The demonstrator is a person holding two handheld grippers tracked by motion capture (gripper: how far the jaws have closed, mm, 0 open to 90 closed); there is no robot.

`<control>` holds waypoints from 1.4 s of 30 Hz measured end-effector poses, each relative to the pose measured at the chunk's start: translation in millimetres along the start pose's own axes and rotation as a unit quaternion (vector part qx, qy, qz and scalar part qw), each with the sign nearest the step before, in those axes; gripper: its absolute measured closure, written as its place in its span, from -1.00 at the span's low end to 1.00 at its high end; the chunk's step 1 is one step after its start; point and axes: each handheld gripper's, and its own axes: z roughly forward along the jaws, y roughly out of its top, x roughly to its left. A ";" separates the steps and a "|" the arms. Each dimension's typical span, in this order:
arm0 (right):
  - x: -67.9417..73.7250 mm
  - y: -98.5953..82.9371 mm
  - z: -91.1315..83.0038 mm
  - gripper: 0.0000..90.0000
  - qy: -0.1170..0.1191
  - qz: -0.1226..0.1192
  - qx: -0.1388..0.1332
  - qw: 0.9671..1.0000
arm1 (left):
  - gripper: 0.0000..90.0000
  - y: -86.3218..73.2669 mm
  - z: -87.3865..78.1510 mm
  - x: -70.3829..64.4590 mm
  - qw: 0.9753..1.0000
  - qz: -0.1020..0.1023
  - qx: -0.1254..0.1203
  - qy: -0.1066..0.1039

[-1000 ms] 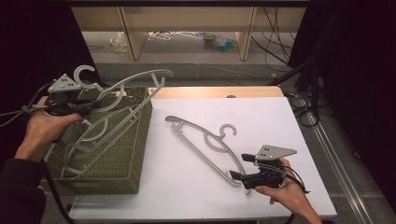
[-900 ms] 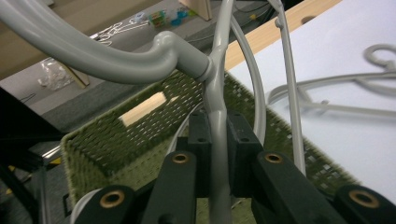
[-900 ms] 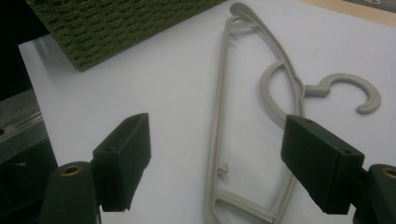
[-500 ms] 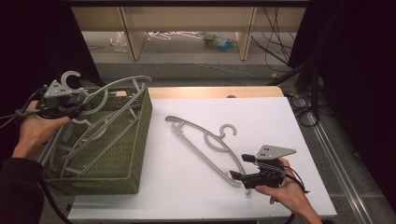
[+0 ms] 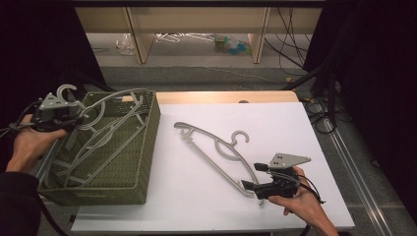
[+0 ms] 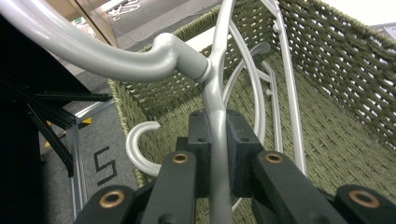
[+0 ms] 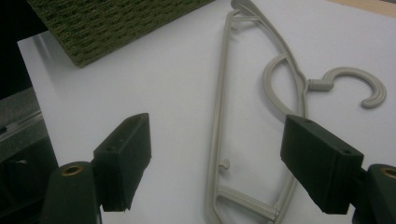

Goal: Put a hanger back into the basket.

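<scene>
Grey hanger [image 6: 215, 84] clamped by its neck in the left claw [image 6: 218, 154], above the near-left corner of the green woven basket [image 5: 147, 147], over other hangers lying inside. Second grey hanger [image 5: 216, 147] flat on the white counter [image 5: 295, 128], just ahead of the right claw [image 5: 261, 178]. Right claw gaping wide, holding nothing, straddling that hanger's near end [image 7: 243, 200].
</scene>
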 end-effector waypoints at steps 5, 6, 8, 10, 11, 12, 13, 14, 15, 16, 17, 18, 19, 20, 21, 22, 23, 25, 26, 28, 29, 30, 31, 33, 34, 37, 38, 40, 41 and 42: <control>-1.0 -0.3 -0.4 -0.44 -0.002 -0.002 0.000 1.000 | 0.81 -6.3 7.0 -1.7 1.000 0.003 0.008 -0.010; -1.0 -0.3 -0.7 -0.44 -0.002 -0.001 0.001 1.000 | 0.81 -7.2 8.7 -2.6 1.000 0.005 0.012 -0.012; -1.1 -0.3 -0.7 -0.44 -0.003 -0.002 -0.001 1.000 | 0.81 -9.0 13.2 -5.7 1.000 0.009 0.017 -0.018; -0.7 -0.2 -1.0 -0.44 0.000 0.002 0.002 1.000 | 0.81 -9.4 17.1 -8.5 1.000 0.010 0.019 -0.021; -1.2 -0.5 -0.4 -0.44 -0.001 -0.002 0.002 1.000 | 0.81 -9.6 18.6 -9.3 0.999 0.009 0.021 -0.022; -1.1 -0.6 -0.3 -0.44 0.000 -0.001 0.003 1.000 | 0.81 -9.9 20.6 -10.2 0.999 0.007 0.023 -0.025; -1.1 -0.8 0.0 -0.44 0.000 -0.002 0.004 1.000 | 0.81 -10.2 22.2 -11.3 0.999 0.005 0.024 -0.027; -1.3 -0.7 0.3 -0.44 0.002 -0.001 0.004 1.000 | 0.80 -10.6 24.5 -12.7 0.999 0.006 0.027 -0.028; -1.0 -0.9 0.3 -0.44 0.001 0.002 0.006 1.000 | 0.80 -11.3 26.4 -13.8 0.999 0.001 0.026 -0.032; -1.5 -1.2 0.9 -0.44 0.001 -0.002 0.005 1.000 | 0.80 -12.1 28.8 -14.5 0.999 -0.001 0.028 -0.033; -1.5 -1.3 1.1 -0.44 0.001 -0.001 0.006 1.000 | 0.80 -12.7 30.4 -14.9 0.999 -0.003 0.030 -0.034; -1.5 -1.3 1.2 -0.44 0.001 -0.001 0.006 1.000 | 0.80 -13.7 32.7 -15.5 0.999 -0.003 0.035 -0.033; -1.5 -1.3 1.2 -0.44 0.001 -0.001 0.006 1.000 | 0.80 -14.8 35.0 -17.1 0.999 -0.011 0.034 -0.035; -1.5 -1.3 1.1 -0.44 0.001 -0.001 0.006 1.000 | 0.80 -16.6 38.2 -18.0 0.998 -0.011 0.041 -0.040; -1.7 -1.6 1.1 -0.44 0.001 -0.003 0.006 1.000 | 0.80 -18.6 40.9 -19.0 0.998 -0.017 0.041 -0.043; -1.9 -1.7 1.1 -0.44 0.000 -0.004 0.005 1.000 | 0.79 -19.7 42.0 -19.4 0.998 -0.018 0.047 -0.043; -2.1 -1.8 0.9 -0.44 0.000 -0.003 0.005 1.000 | 0.79 -21.5 43.5 -19.4 0.998 -0.021 0.049 -0.043; -2.8 -2.0 1.1 -0.44 -0.002 0.000 0.007 1.000 | 0.79 -25.2 46.9 -19.8 0.997 -0.027 0.057 -0.042; -2.7 -2.2 1.1 -0.44 -0.005 0.000 0.008 1.000 | 0.79 -27.2 49.0 -20.2 0.997 -0.027 0.065 -0.041; -3.0 -2.7 1.8 -0.44 -0.002 -0.001 0.007 1.000 | 0.78 -32.1 53.5 -21.3 0.996 -0.027 0.073 -0.042; -3.0 -2.6 2.0 -0.44 -0.001 -0.001 0.006 1.000 | 0.78 -33.3 54.4 -21.8 0.996 -0.030 0.073 -0.043; -3.0 -2.5 2.1 -0.44 -0.001 -0.001 0.006 1.000 | 0.78 -34.0 54.4 -21.4 0.996 -0.029 0.079 -0.040; -3.0 -2.5 2.2 -0.44 -0.002 -0.001 0.006 1.000 | 0.75 -35.0 54.2 -20.7 0.995 -0.029 0.083 -0.036; -2.6 -2.9 2.7 -0.44 -0.002 -0.001 0.006 1.000 | 0.74 -37.3 53.9 -19.0 0.996 -0.043 0.077 -0.033; -2.4 -2.9 2.7 -0.44 -0.002 -0.001 0.006 1.000 | 0.72 -37.9 53.0 -18.3 0.996 -0.040 0.079 -0.032; -2.5 -2.7 2.8 -0.44 -0.001 0.000 0.007 1.000 | 0.70 -38.5 51.2 -19.1 0.996 -0.048 0.068 -0.030; -2.5 -2.9 2.8 -0.44 -0.001 0.000 0.006 1.000 | 0.67 -37.5 48.8 -18.9 0.996 -0.048 0.070 -0.026; -2.7 -2.8 2.4 -0.44 -0.002 -0.001 0.005 1.000 | 0.64 -36.0 44.6 -20.1 0.997 -0.050 0.059 -0.025; -2.9 -2.4 2.1 -0.44 -0.001 0.000 0.006 1.000 | 0.62 -35.1 42.4 -21.4 0.997 -0.052 0.053 -0.025; -3.0 -2.6 2.1 -0.44 -0.001 0.001 0.006 1.000 | 0.59 -33.9 39.9 -22.9 0.997 -0.054 0.047 -0.026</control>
